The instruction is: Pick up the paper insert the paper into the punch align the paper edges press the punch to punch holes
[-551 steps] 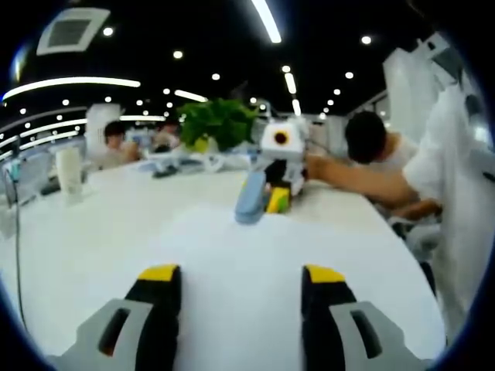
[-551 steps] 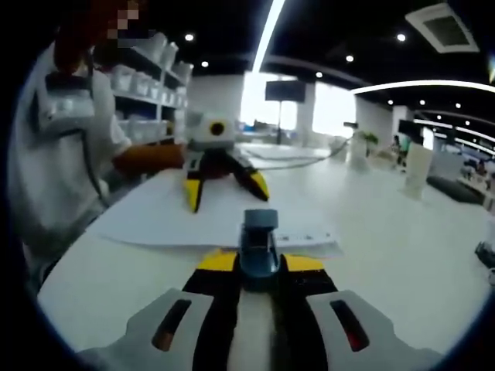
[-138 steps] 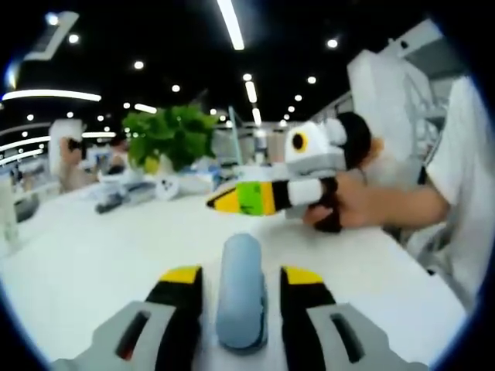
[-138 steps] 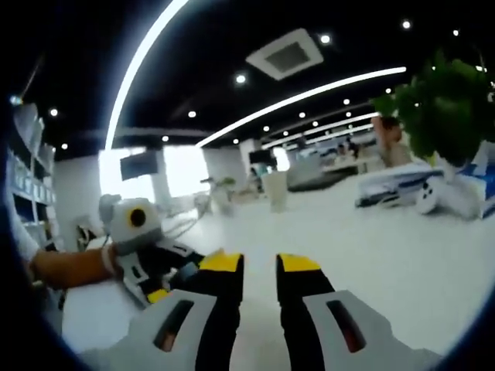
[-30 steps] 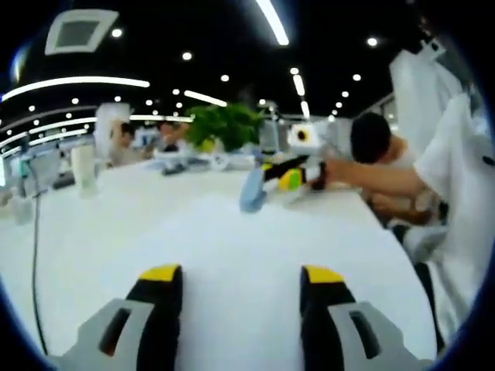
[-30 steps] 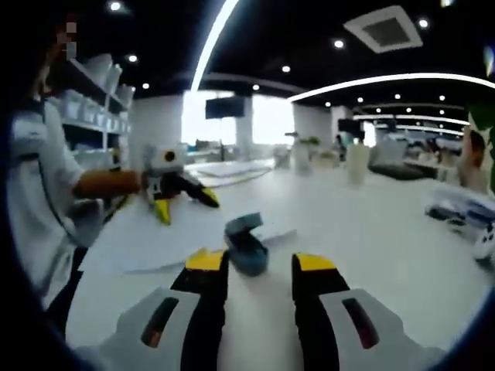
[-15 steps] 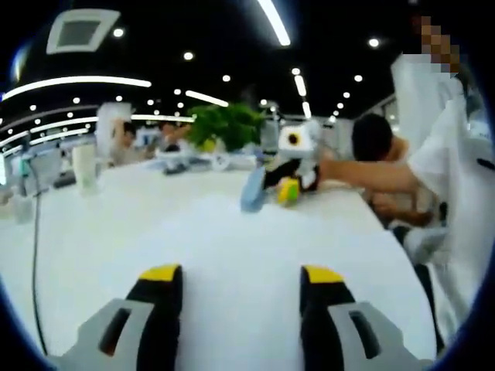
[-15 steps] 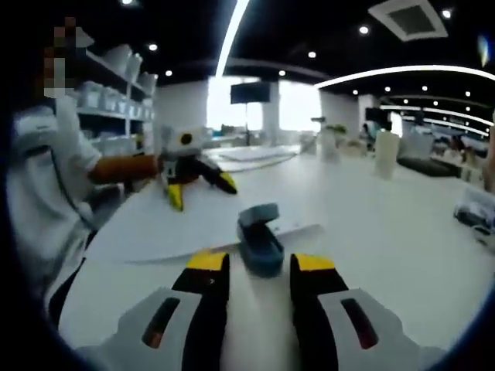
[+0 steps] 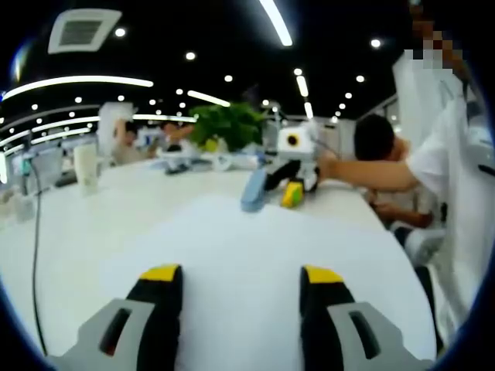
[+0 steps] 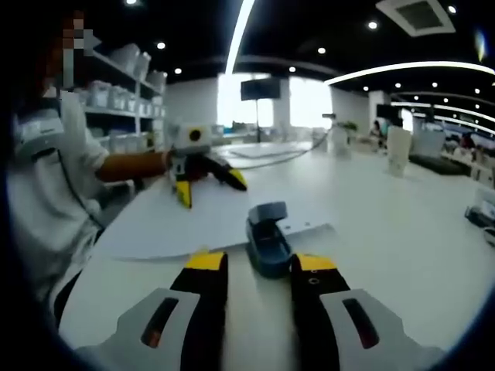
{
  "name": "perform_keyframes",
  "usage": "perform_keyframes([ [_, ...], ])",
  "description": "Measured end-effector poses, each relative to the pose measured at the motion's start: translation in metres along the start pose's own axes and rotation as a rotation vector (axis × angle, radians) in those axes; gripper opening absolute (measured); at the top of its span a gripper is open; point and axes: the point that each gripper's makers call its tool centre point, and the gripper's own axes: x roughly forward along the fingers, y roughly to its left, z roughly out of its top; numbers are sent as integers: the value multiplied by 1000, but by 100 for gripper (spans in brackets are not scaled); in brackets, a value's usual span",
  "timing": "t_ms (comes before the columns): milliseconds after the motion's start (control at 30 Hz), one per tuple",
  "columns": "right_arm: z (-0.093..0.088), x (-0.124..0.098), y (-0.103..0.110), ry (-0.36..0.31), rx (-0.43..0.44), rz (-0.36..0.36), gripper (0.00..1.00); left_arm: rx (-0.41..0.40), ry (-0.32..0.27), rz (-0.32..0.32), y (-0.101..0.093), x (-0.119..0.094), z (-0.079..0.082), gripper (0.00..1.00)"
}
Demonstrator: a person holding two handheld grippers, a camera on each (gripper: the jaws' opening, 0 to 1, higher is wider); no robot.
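Left gripper view: my left tongs (image 9: 241, 282) gape over the paper (image 9: 232, 255), steadying it on the bench (image 9: 77, 224).

Right gripper view: my right tongs (image 10: 256, 267), apart, straddle the punch (image 10: 267, 238) gripping the paper's edge, poised to press.

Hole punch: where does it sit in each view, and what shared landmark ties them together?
Left gripper view: the hole punch is far off, above centre, beside the right gripper.
Right gripper view: it is near, low centre, just beyond that gripper's own fingers.
Shared landmark: the white paper sheet beneath it.
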Motion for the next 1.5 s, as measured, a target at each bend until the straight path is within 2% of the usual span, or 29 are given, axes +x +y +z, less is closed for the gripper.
perform_keyframes([
  [100,0,-1,-1,-6,7,2,36,-2,0,-1,1,0,0,61],
  [300,-1,8,-6,23,-11,10,35,-2,0,1,2,0,0,60],
  [500,-2,12,-9,34,-44,17,24,-3,0,5,3,1,1,60],
  [1133,0,10,-5,0,-47,76,23,-5,-1,12,5,3,1,58],
  [1500,-4,6,7,22,-74,100,23,-5,-1,13,3,2,1,56],
])
